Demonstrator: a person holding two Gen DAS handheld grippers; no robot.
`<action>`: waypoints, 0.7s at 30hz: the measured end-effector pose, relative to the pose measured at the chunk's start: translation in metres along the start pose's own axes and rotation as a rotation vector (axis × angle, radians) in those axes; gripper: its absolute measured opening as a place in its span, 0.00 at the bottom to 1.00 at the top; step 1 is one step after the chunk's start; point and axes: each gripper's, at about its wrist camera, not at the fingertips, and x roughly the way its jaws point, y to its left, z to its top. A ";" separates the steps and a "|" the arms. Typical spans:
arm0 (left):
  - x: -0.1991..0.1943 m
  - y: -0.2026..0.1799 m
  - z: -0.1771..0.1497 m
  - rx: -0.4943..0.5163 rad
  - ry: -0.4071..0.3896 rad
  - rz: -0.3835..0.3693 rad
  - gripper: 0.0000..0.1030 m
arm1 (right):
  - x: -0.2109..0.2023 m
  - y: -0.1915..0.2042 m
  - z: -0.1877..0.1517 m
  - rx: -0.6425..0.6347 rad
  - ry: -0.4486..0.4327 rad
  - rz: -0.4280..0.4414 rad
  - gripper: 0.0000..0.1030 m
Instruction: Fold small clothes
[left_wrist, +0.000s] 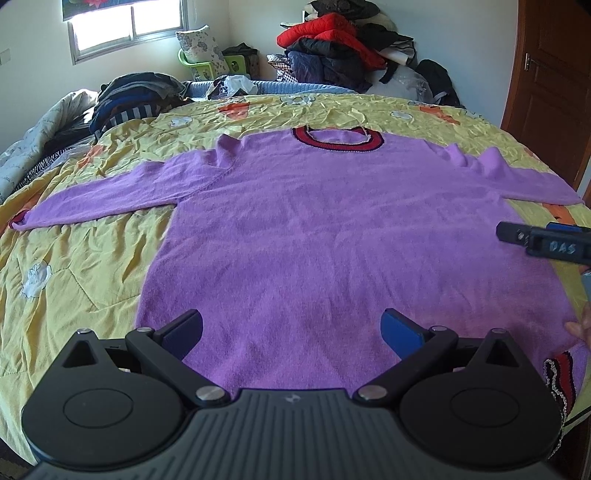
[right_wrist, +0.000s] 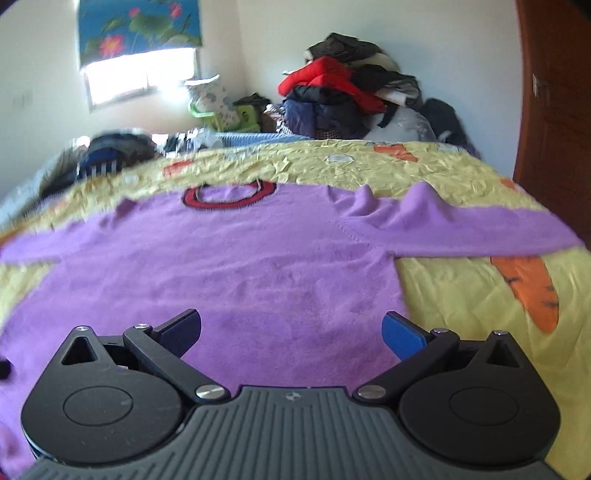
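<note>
A purple sweater (left_wrist: 332, 229) with a red and dark collar (left_wrist: 338, 139) lies spread flat on the yellow bed cover, sleeves out to both sides. My left gripper (left_wrist: 291, 332) is open and empty above the sweater's lower hem. My right gripper (right_wrist: 291, 332) is open and empty above the sweater's (right_wrist: 221, 266) lower right part, near its side edge. The right gripper also shows at the right edge of the left wrist view (left_wrist: 546, 243). The right sleeve (right_wrist: 461, 232) has raised wrinkles near the shoulder.
The yellow bed cover (left_wrist: 85, 280) with orange and white patches fills the bed. A heap of jackets (left_wrist: 332, 48) stands at the far side, folded dark clothes (left_wrist: 129, 99) at the far left. A brown door (left_wrist: 554, 85) is at the right.
</note>
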 end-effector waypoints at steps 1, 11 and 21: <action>0.000 0.000 0.000 0.000 0.000 0.000 1.00 | 0.003 0.005 -0.002 -0.041 0.004 -0.022 1.00; 0.000 0.000 0.000 -0.003 0.002 -0.003 1.00 | -0.018 0.002 -0.009 -0.162 0.075 -0.117 1.00; 0.005 -0.010 0.016 0.022 -0.046 0.015 1.00 | -0.008 -0.066 0.014 0.103 0.077 -0.178 1.00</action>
